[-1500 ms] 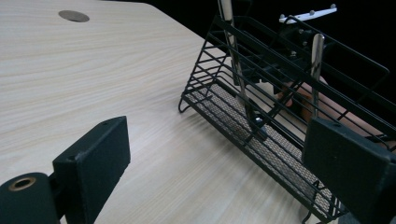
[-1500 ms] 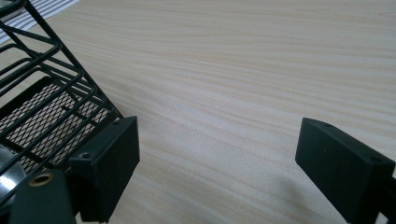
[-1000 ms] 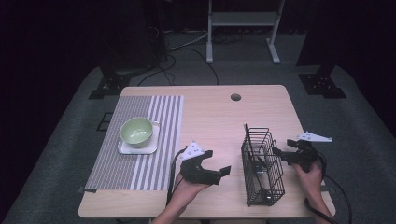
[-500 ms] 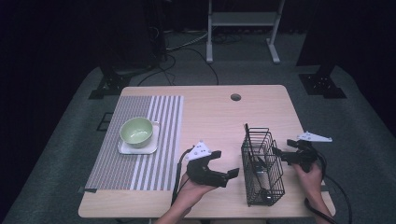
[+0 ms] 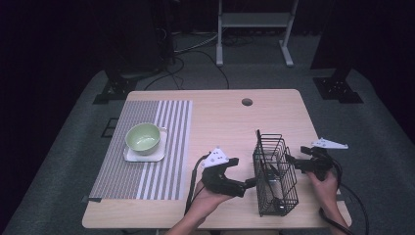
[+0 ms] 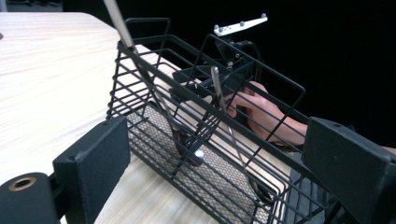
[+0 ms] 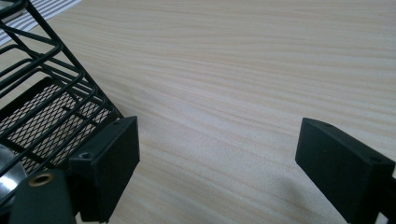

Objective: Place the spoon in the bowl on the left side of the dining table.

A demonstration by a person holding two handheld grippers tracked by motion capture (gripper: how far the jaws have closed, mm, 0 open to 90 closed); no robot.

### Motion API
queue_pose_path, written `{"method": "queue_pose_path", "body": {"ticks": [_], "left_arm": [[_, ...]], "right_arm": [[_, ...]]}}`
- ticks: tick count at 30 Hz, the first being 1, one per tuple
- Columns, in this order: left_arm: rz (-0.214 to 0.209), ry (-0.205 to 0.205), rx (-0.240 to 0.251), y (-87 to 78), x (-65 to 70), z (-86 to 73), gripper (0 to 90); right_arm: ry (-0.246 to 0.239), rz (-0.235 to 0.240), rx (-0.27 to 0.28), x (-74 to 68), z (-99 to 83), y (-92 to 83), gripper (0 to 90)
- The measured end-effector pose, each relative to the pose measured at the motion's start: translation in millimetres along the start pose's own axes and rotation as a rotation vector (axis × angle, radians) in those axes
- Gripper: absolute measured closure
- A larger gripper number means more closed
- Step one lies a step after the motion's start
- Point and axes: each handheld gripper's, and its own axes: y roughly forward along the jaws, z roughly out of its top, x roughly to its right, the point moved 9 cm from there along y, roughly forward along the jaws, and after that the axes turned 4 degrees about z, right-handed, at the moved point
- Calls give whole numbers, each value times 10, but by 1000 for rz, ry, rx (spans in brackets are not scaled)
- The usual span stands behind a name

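**Two open grippers beside the wire basket**

The left gripper [image 5: 248, 184], jaws wide apart, is close to the left side of the black wire basket [image 5: 275, 172]. The right gripper [image 5: 291, 162], also spread open, is just right of the basket. Farther left sits a green bowl [image 5: 143, 137].

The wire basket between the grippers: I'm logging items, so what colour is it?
Black. The wire basket shows best in the left gripper view.
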Motion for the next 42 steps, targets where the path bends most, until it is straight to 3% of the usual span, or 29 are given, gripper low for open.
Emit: {"method": "queue_pose_path", "body": {"ticks": [26, 39, 42], "left_arm": [[-17, 11, -18, 188, 87, 73, 73], [-28, 22, -20, 288, 138, 104, 93], [-32, 27, -18, 304, 152, 110, 133]], "right_arm": [[2, 5, 1, -3, 2, 2, 127], [2, 7, 1, -4, 2, 2, 126], [2, 8, 1, -5, 2, 3, 126]]}}
